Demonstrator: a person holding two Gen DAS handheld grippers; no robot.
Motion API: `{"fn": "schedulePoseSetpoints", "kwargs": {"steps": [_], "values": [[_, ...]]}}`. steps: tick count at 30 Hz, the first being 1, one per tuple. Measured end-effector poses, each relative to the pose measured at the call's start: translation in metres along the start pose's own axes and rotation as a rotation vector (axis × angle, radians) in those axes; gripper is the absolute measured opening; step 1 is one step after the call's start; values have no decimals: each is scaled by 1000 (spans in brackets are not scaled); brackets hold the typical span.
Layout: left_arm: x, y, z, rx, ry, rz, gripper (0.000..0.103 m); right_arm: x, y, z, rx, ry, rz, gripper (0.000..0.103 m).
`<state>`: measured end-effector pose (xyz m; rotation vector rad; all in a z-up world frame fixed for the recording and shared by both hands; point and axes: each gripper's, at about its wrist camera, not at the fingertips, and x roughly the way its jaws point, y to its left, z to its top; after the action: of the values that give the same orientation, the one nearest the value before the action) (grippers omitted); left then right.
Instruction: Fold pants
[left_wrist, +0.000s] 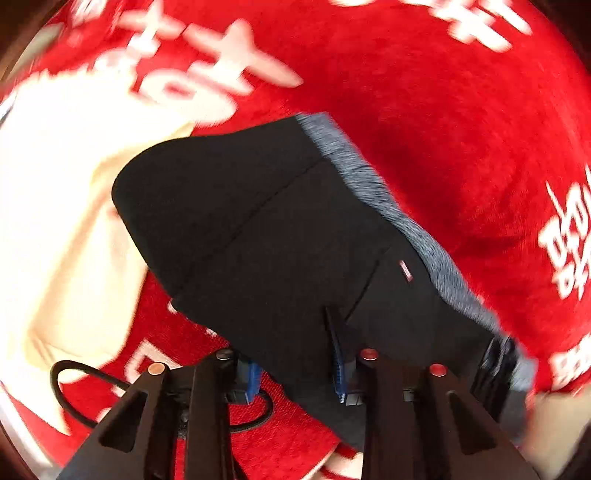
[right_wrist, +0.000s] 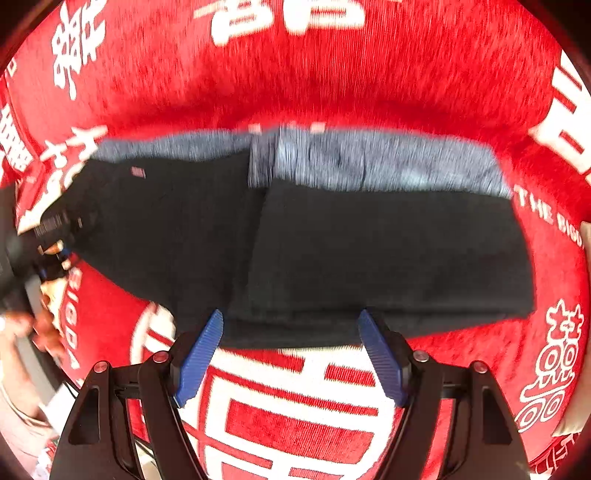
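The pants (right_wrist: 369, 243) are black with a grey-blue waistband (right_wrist: 388, 166) and lie partly folded on a red cloth (right_wrist: 295, 85). My right gripper (right_wrist: 291, 325) is open, its blue fingers (right_wrist: 199, 358) just at the near edge of the pants, holding nothing. In the left wrist view the pants (left_wrist: 266, 236) hang over my left gripper (left_wrist: 295, 365). Its blue fingers (left_wrist: 338, 354) are partly covered by the black fabric, and I cannot tell whether they grip it. The left gripper also shows at the left edge of the right wrist view (right_wrist: 51, 236), at the pants' corner.
The red cloth (left_wrist: 443, 110) has large white printed characters. A pale cream fabric (left_wrist: 55, 206) lies to the left in the left wrist view. A black cable (left_wrist: 70, 373) loops near the left gripper. A hand (right_wrist: 22, 332) shows at the left edge.
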<state>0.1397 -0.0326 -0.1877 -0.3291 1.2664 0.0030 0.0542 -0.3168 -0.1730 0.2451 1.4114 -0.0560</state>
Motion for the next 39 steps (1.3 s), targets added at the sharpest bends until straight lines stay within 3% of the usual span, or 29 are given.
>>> {"fn": "schedulePoseSetpoints", "kwargs": {"steps": [4, 7, 13, 17, 20, 23, 27, 28, 30, 31, 32, 39], "values": [[-14, -41, -10, 220, -73, 110, 30, -21, 9, 42, -15, -6, 78, 80], [-18, -60, -17, 332, -101, 167, 30, -30, 33, 83, -64, 22, 161, 82], [-21, -77, -24, 459, -131, 233, 30, -21, 136, 167, -257, 167, 328, 87], [-20, -84, -26, 507, -136, 266, 30, 1, 212, 188, -399, 310, 389, 99], [-20, -88, -26, 521, -137, 276, 30, 19, 260, 185, -501, 412, 385, 99], [-21, -90, -27, 530, -141, 282, 30, 41, 295, 175, -616, 497, 311, 99], [-21, -98, -31, 561, -148, 295, 30, 71, 312, 162, -668, 612, 228, 99], [-22, -100, -32, 570, -153, 296, 30, 76, 310, 160, -660, 614, 216, 95], [-24, -106, -35, 584, -153, 300, 30, 80, 302, 159, -648, 622, 210, 60], [-23, -107, -35, 584, -137, 297, 30, 80, 296, 160, -636, 607, 191, 34], [-23, -107, -35, 586, -136, 298, 30, 78, 288, 164, -612, 589, 203, 21], [-50, -140, -45, 707, -205, 262, 31, 33, 229, 177, -477, 421, 350, 18]]}}
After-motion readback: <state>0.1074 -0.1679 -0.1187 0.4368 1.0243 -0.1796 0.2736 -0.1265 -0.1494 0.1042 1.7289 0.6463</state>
